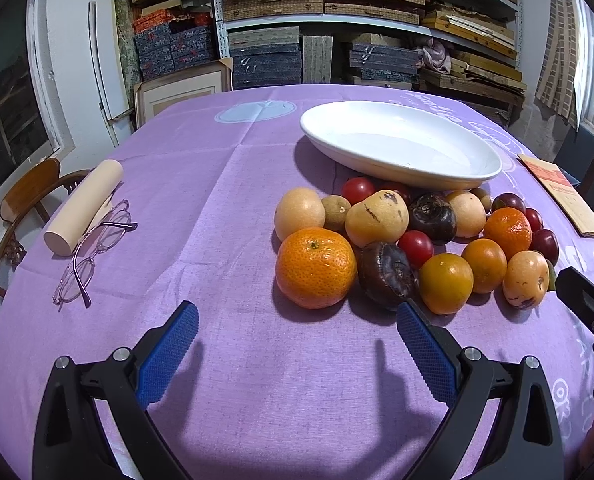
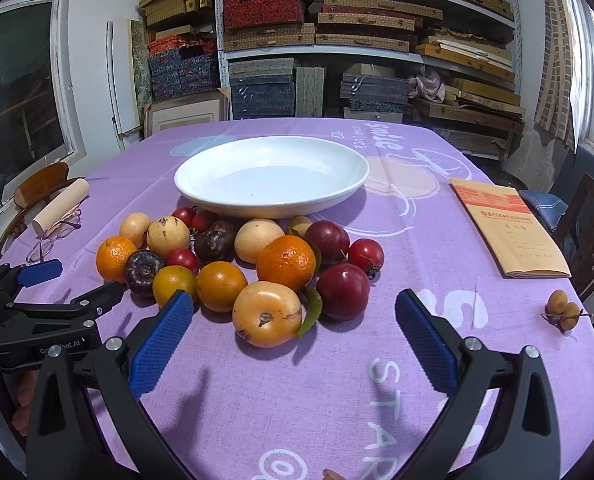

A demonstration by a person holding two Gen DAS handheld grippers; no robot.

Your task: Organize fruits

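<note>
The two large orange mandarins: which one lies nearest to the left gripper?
The mandarin at the left front edge of the fruit pile. The other mandarin sits on the pile's far right side, behind smaller fruits.

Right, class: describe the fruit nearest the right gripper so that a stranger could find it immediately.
Start at the white dish on the purple tablecloth; the fruit pile lies just in front of it. At the pile's near edge sits a pale yellow-orange round fruit, stem facing the camera, a green leaf against its right side; its neighbours are deeper orange or dark red.
</note>
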